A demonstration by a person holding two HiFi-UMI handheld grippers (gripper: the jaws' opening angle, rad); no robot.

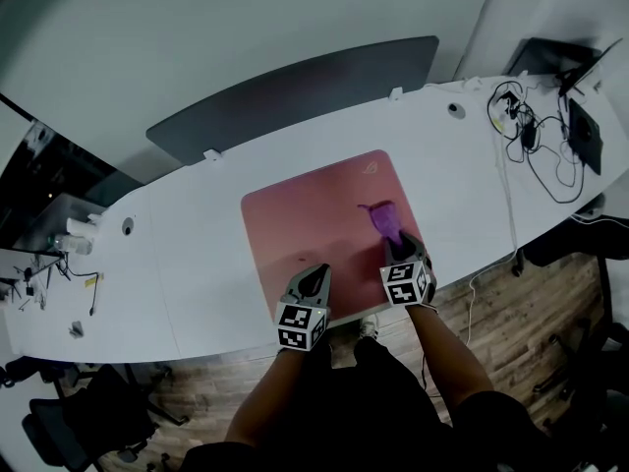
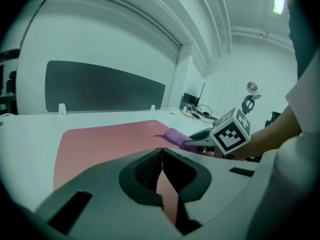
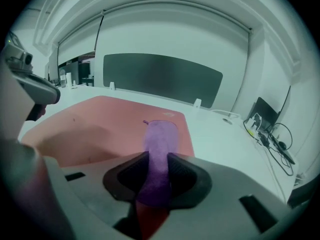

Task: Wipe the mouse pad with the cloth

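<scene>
Purple cloth (image 3: 158, 151) between right jaws — left jaws together.

The head view looks steeply down from high above the desk (image 1: 197, 264) and takes in the whole mouse pad (image 1: 305, 224). Each gripper view rides low, close behind the left claw (image 2: 161, 170) or the right claw (image 3: 157, 176), facing across the pad toward the dark partition (image 3: 160, 79). All three views share the pad and the cloth (image 3: 160, 134).

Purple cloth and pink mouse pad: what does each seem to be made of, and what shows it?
The cloth looks like soft, fuzzy fabric, perhaps microfibre: it folds limply and has a matte nap. The mouse pad looks like a thin, fabric-topped sheet: it lies flat, matte, without glare.
</scene>
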